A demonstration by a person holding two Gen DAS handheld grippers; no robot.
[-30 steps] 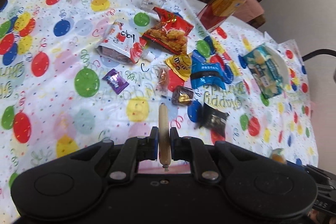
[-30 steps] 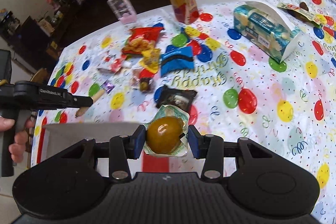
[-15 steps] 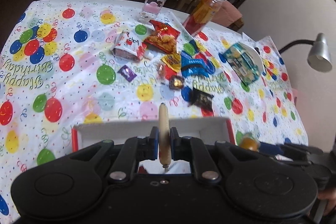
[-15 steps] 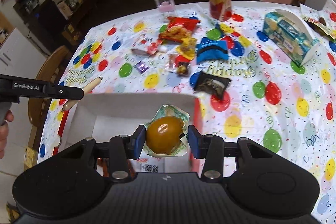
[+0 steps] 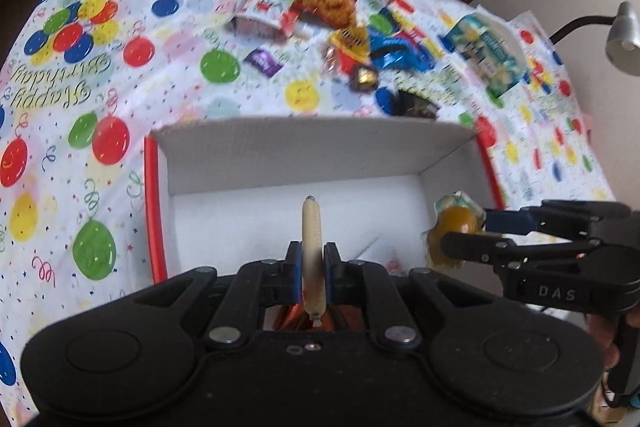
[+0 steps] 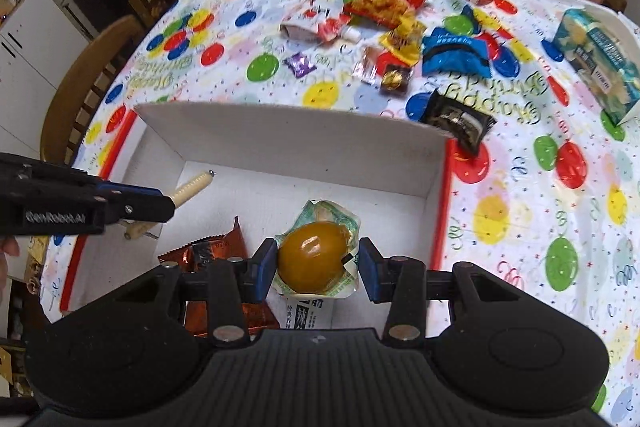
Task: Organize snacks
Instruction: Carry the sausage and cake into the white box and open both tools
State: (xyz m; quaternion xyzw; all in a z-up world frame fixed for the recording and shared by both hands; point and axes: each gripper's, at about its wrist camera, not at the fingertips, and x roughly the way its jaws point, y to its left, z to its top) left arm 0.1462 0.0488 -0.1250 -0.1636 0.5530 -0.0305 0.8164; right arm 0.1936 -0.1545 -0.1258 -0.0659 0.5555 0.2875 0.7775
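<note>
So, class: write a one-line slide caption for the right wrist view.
Right claw holds a packed egg over the box; left claw brings a sausage.

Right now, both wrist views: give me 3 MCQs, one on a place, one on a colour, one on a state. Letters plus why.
1. Where is the packaged brown egg?
A. lying on the tablecloth
B. held over the white box
C. beside the drink bottle

2. What colour is the outer rim of the white box?
A. red
B. green
C. black

3. What is the state of the left gripper?
A. open and empty
B. shut on the sausage stick
C. shut on a purple candy

Answers:
1 B, the right gripper holds the egg above the box interior.
2 A, red edging runs along the box's side walls.
3 B, its fingers pinch the sausage stick, which points forward over the box.
</note>
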